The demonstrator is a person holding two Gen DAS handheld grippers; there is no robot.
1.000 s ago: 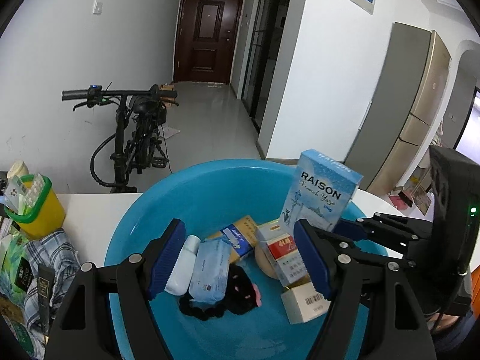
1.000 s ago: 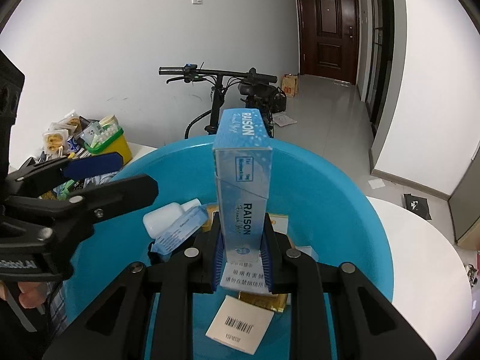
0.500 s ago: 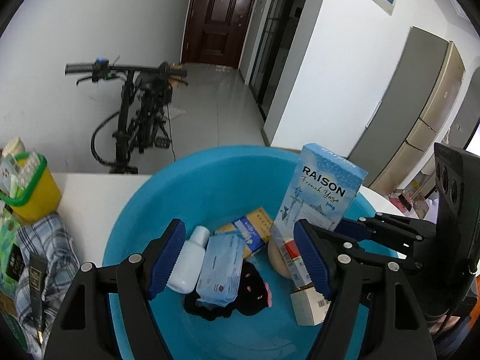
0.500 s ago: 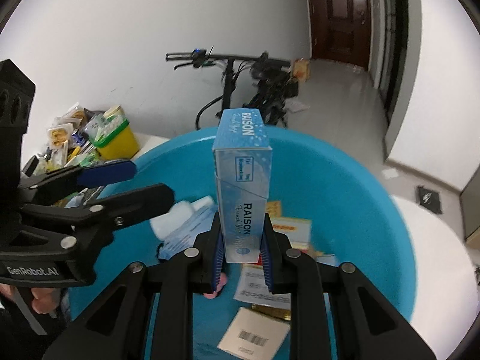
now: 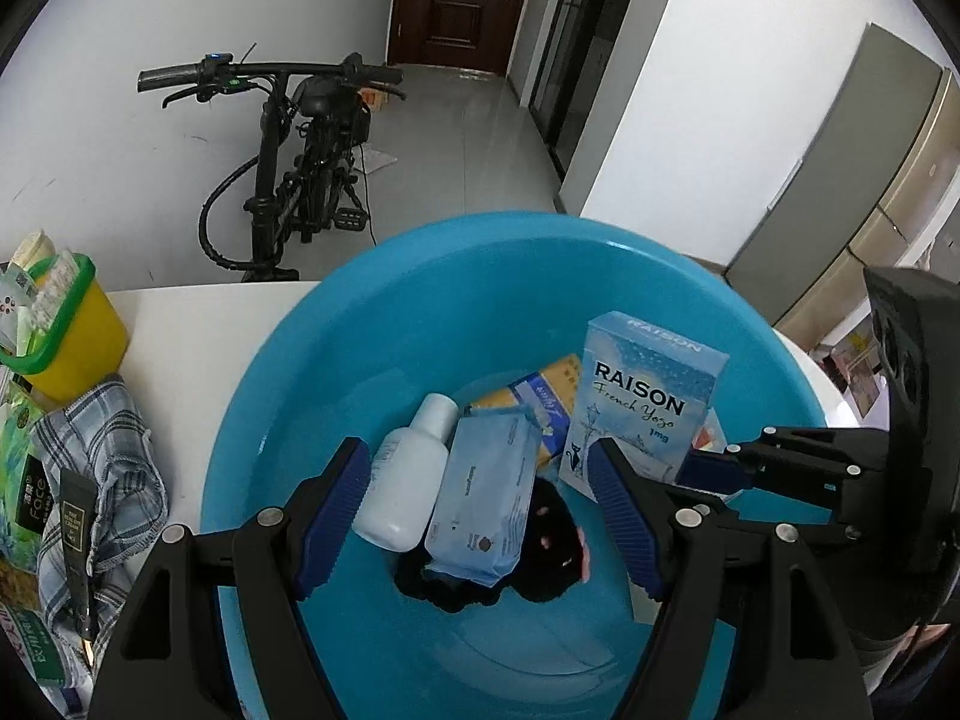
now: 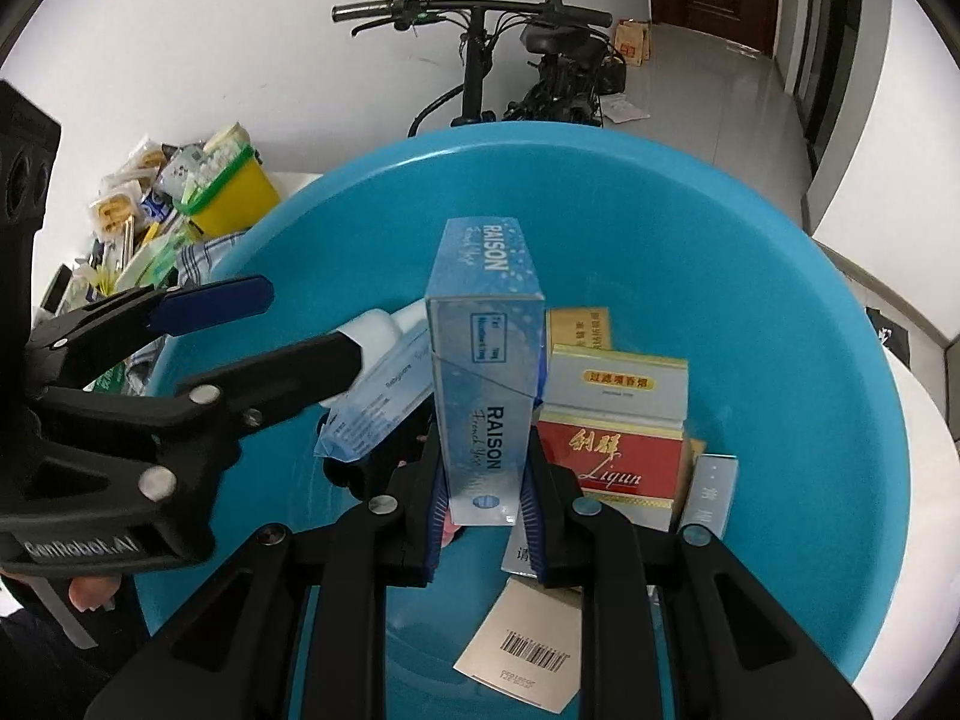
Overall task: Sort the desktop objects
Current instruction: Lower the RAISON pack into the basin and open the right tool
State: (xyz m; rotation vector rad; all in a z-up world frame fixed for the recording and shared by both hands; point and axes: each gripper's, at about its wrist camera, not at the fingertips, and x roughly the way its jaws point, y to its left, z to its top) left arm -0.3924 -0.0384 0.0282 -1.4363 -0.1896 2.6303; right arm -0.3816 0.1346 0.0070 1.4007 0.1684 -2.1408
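My right gripper is shut on a light blue RAISON box, held upright low inside a blue basin. The box also shows in the left wrist view. My left gripper is open and empty over the basin, above a white bottle, a blue wipes pack and a black item. A red and white Liqun carton and a barcode box lie in the basin.
A yellow bin with a green rim, a plaid cloth and snack packets sit on the white table left of the basin. A bicycle stands behind on the floor.
My right gripper has lowered the RAISON box deeper into the basin. Both cameras have tilted down toward the basin's contents. My left gripper stays open.
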